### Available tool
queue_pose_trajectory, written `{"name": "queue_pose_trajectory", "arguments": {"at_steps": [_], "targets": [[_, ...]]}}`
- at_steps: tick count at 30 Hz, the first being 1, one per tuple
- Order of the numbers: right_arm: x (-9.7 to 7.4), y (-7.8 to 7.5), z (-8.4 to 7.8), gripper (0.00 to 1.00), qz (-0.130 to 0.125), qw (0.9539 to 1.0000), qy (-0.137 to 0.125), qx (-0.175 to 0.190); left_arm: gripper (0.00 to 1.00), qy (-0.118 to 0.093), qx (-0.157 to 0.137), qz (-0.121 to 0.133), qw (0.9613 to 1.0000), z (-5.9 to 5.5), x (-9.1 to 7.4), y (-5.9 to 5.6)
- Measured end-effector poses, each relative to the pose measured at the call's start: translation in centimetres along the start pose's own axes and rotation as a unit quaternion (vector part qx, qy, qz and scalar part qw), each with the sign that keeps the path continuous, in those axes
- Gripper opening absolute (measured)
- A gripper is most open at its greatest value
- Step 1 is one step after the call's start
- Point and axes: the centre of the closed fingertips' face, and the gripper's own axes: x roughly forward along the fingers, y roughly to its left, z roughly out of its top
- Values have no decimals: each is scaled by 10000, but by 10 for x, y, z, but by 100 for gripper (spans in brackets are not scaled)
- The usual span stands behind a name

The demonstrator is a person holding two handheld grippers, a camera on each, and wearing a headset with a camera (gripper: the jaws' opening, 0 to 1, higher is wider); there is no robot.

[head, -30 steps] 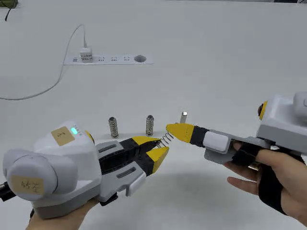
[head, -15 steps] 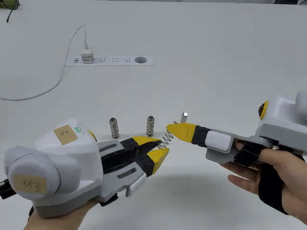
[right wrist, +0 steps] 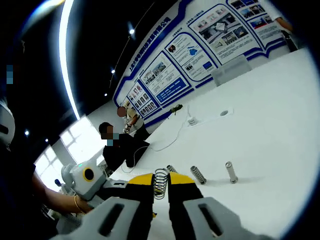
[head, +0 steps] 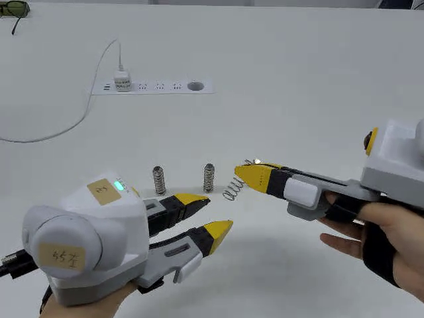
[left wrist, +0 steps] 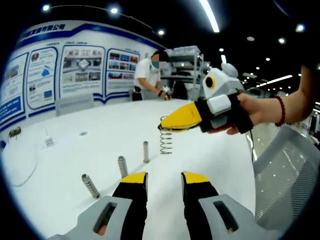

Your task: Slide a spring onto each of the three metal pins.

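Note:
Three short metal pins stand in a row on the white table. The left pin [head: 159, 180] and middle pin [head: 209, 177] each carry a spring; the right pin [head: 256, 161] is bare [left wrist: 145, 151] [right wrist: 231, 171]. My right gripper [head: 242, 174] is shut on the top end of a loose spring [head: 233, 189], which hangs tilted just left of the bare pin [left wrist: 165, 141] [right wrist: 160, 182]. My left gripper [head: 211, 213] is open and holds nothing, its jaws a little below the spring [left wrist: 165, 177].
A white power strip [head: 152, 86] with a plugged charger and a cable [head: 79, 116] lies at the back left. Dark glasses [head: 13, 8] rest at the far left corner. A person sits behind the table [left wrist: 150, 77].
My left gripper has opened and let go of the spring, then drawn back toward me. The spring now hangs from the right gripper alone.

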Motion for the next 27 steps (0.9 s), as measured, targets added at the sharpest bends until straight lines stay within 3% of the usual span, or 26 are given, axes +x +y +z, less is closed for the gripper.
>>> {"name": "queue_pose_trajectory", "arguments": {"at_steps": [1, 9, 20, 23, 27], "targets": [[0, -1, 2, 11, -16, 9999, -1, -104, 28, 28, 101, 43, 9999, -1, -1, 2], [2, -12, 14, 11, -244, 9972, -83, -696, 35, 185, 70, 338, 9992, -7, -6, 12], [8, -26, 22, 11, -568, 9876, 5, -1464, 47, 210, -61, 578, 9981, -10, -12, 18], [10, -32, 23, 11, -680, 9826, 60, -1730, 50, 228, -73, 631, 9977, -12, -14, 19], [12, -38, 25, 11, -767, 9804, 49, -1813, 54, 192, -141, 703, 9972, -12, -15, 21]]}}
